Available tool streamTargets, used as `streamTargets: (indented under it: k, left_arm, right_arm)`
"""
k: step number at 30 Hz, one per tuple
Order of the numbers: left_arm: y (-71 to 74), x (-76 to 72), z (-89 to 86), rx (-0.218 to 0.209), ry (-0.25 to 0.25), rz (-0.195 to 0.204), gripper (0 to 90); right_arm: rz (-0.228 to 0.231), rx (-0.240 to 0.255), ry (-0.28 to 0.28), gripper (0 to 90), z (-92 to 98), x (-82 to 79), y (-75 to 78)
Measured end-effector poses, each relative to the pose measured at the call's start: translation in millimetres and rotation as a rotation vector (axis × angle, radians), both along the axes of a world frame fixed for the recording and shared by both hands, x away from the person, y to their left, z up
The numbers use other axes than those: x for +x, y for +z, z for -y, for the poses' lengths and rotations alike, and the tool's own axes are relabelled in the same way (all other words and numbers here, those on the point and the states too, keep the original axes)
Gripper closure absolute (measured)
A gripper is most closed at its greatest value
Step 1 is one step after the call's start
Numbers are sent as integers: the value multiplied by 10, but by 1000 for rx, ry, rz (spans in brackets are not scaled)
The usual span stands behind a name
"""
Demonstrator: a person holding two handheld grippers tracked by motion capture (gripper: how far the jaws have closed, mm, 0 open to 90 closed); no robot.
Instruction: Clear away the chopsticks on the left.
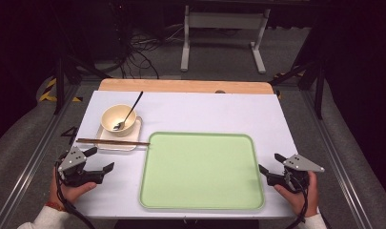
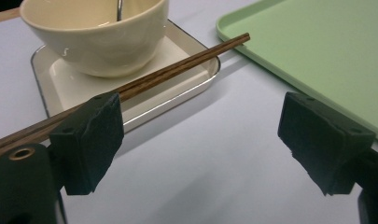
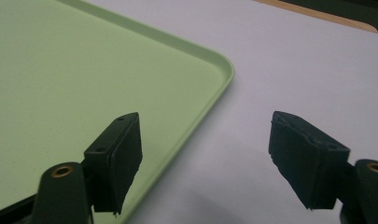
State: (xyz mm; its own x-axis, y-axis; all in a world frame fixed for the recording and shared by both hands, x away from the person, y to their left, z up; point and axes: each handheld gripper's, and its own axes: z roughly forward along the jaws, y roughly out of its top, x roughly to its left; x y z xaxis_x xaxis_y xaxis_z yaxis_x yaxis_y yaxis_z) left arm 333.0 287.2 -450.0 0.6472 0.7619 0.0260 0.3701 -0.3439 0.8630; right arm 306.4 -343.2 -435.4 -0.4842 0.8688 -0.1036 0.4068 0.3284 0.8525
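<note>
Left claw [image 1: 101, 160] wide, empty | right claw [image 1: 269, 164] wide, empty

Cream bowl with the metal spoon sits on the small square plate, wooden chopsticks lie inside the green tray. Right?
Not quite. The wooden chopsticks lie across the near edge of the small square cream plate, only their tips reaching the green plastic tray's left rim; the high view shows this. The cream bowl with the metal spoon does sit on that plate.

White table [image 1: 205, 112]: green tray [image 1: 202, 169], small square plate [image 1: 132, 135] under bowl, chopsticks across plate.
</note>
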Motion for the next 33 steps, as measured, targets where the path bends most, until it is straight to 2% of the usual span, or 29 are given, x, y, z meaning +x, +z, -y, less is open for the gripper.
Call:
streamTargets:
  k: [8,10,13,14,15,18,21,24,26,33]
  left_arm:
    - [-28,-2,39,26,-40,-10,183]
    - [-20,11,56,58,-61,-7,196]
    - [2,34,70,75,-67,-6,252]
    - [33,60,81,97,-75,-3,252]
    - [112,106,97,115,-98,13,357]
    - [184,158,123,135,-121,29,438]
    - [210,227,191,171,-166,32,535]
    - [203,320,311,202,-216,24,572]
    - [199,389,401,237,-245,23,594]
    - [191,567,643,273,-291,-2,648]
  right_arm:
    - [1,3,7,243,-26,21,2]
    - [-3,-8,12,242,-50,33,-4]
    - [-8,-13,15,242,-70,42,-10]
    - [-8,-13,15,242,-70,42,-10]
    - [-8,-14,16,242,-84,34,-9]
    - [-11,-16,17,242,-94,31,-11]
    - [-18,-23,21,242,-106,42,-26]
    - [-26,-23,19,242,-106,49,-35]
    - [-27,-23,21,242,-107,50,-38]
    - [-32,-26,25,243,-112,49,-46]
